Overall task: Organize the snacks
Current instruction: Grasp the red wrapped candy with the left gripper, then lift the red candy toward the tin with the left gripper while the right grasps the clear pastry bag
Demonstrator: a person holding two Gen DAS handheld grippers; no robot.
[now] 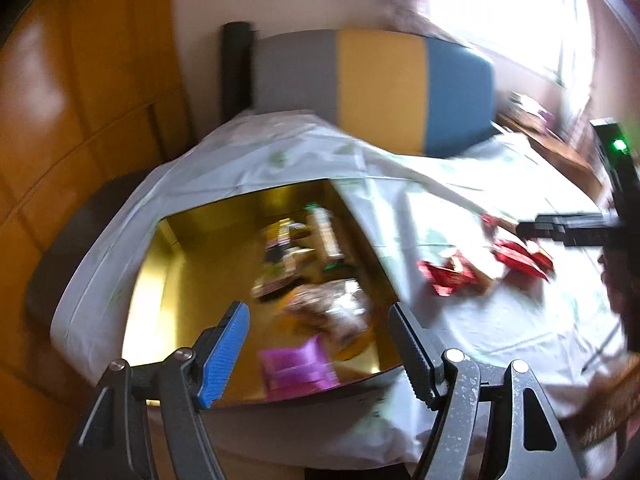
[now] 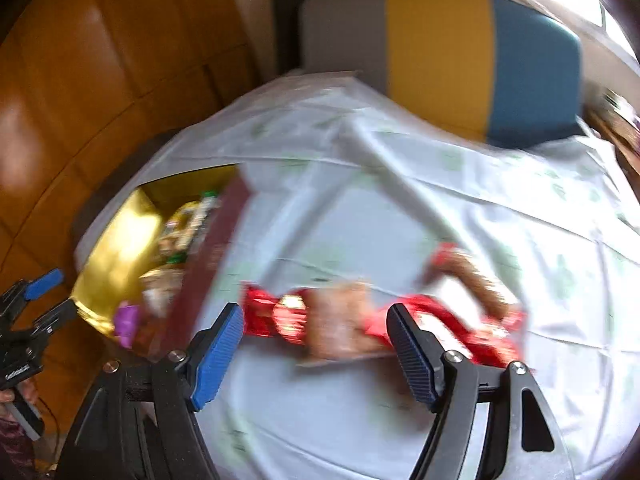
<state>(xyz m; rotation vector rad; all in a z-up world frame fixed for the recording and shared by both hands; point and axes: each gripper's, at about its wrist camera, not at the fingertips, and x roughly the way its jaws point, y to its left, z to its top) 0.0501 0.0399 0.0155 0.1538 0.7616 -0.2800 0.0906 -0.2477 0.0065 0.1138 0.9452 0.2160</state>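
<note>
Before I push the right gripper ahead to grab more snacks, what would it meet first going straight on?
Probably the red snack packets on the white tablecloth: they lie straight ahead between the open fingers of the right gripper. The blur leaves the depth uncertain.

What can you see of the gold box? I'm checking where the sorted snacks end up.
The gold box is a shallow open tray with a shiny, mirror-like gold lining and low upright walls; the right wrist view shows a dark maroon outer side. It sits flat on the white tablecloth, near the table's left edge. Inside lie several blurred snack packets, including a purple packet near the front. The left tongs are open over its near end, touching nothing.
</note>
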